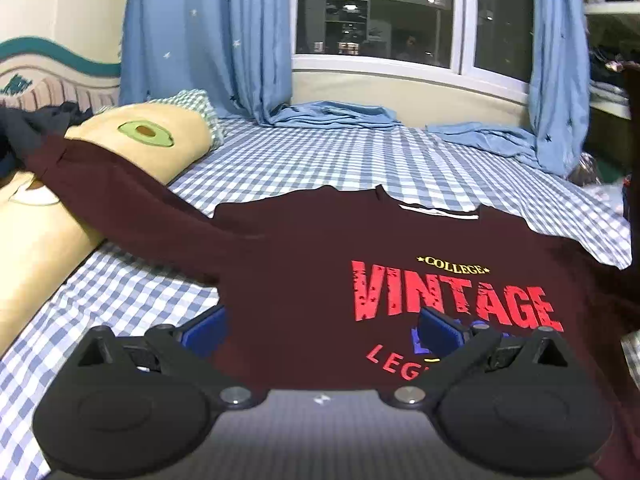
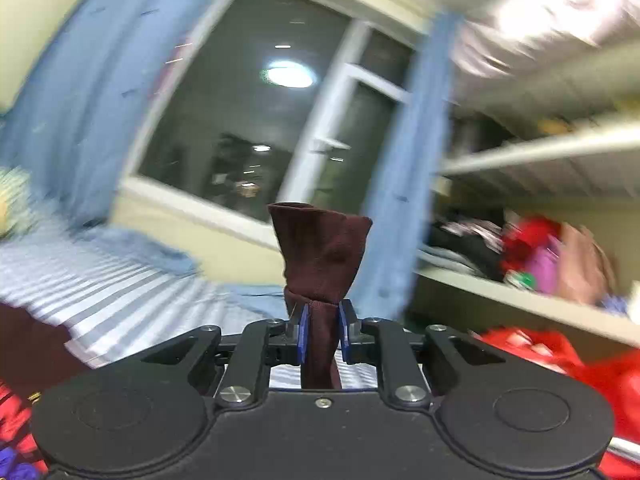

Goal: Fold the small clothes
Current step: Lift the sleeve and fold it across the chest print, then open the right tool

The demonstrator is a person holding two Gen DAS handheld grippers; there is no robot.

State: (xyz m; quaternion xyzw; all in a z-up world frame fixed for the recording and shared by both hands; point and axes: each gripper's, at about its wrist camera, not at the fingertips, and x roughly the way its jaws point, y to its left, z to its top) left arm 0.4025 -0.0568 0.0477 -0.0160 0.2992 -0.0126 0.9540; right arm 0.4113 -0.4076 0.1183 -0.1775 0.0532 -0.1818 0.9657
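A dark maroon shirt [image 1: 304,264] with red "VINTAGE" lettering lies flat on the blue checked bed sheet [image 1: 304,160]. One long sleeve [image 1: 120,196] stretches left over a pillow. My left gripper [image 1: 320,328] is open, low over the shirt's lower part, its blue pads wide apart with cloth between them. In the right wrist view my right gripper [image 2: 323,336] is shut on a bunched maroon sleeve end [image 2: 320,256], held up in the air; the cloth sticks up past the pads. That view is blurred by motion.
A cream avocado-print pillow [image 1: 136,136] lies along the left of the bed. Blue curtains [image 1: 208,40] hang by the window, their hems pooled on the sheet [image 1: 332,114]. Shelves with clothes [image 2: 532,256] and red items stand at the right.
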